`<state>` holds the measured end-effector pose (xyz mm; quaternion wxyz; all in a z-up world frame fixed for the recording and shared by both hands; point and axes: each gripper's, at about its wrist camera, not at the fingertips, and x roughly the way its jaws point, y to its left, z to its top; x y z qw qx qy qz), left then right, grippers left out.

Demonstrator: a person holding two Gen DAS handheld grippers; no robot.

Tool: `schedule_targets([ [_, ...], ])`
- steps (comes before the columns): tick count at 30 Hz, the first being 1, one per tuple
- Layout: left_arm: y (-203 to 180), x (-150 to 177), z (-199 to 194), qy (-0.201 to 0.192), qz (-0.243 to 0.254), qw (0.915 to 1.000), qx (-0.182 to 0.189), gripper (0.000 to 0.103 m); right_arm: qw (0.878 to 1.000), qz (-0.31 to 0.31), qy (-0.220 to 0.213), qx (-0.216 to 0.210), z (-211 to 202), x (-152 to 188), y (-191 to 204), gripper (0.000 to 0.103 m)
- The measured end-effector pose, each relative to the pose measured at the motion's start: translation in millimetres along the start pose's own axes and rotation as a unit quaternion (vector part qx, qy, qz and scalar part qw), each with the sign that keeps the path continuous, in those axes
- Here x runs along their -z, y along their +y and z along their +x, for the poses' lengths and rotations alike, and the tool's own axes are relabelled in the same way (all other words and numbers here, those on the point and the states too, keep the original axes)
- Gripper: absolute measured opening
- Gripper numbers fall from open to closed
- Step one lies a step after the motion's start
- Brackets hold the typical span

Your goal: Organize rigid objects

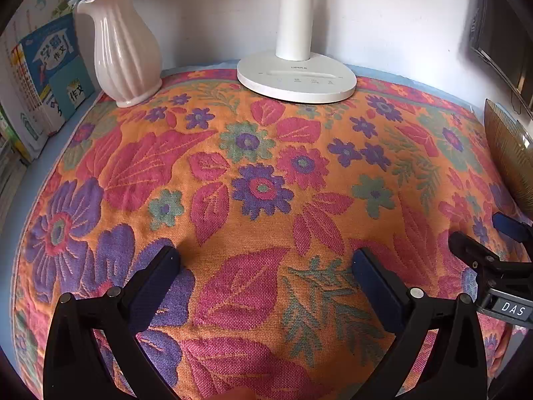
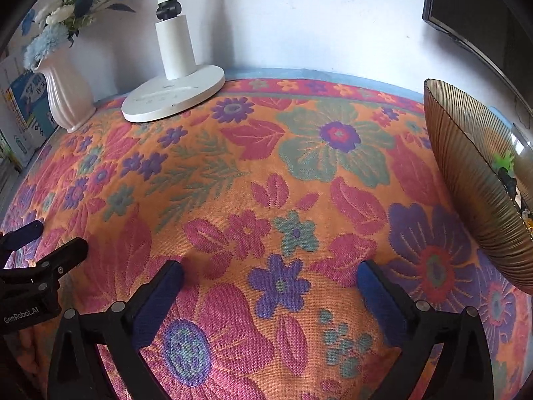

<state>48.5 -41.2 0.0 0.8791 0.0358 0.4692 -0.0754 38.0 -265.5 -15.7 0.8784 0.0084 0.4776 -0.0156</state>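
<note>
Likely a home desk, floral tablecloth point(image 1: 266, 173), flower vase point(image 1: 125, 53), desk lamp point(image 1: 296, 76), schoolbooks point(image 1: 50, 66)

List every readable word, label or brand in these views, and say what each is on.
"DAS": white label on the black right gripper.
"GenRobot.AI": side of the black left gripper.
"作文": blue book cover beside the white ribbed vase.
White lamp base: small grey brand word and icons, too small to read.

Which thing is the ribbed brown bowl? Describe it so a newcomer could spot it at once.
Start at the floral tablecloth covering the table and go to its right edge, across from the white desk lamp and the white vase. The ribbed brown bowl sits there, the only dark, translucent, finely grooved piece among smooth white ones.
</note>
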Motion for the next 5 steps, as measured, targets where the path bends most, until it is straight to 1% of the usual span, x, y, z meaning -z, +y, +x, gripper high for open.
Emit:
schedule_targets([
  [5,-1.4,-2.0,2.2,0.0,0.0,1.0,-0.005,0.103,1.0,0.0,-0.001,-0.001,0.1,-1.3,0.9,0.103],
])
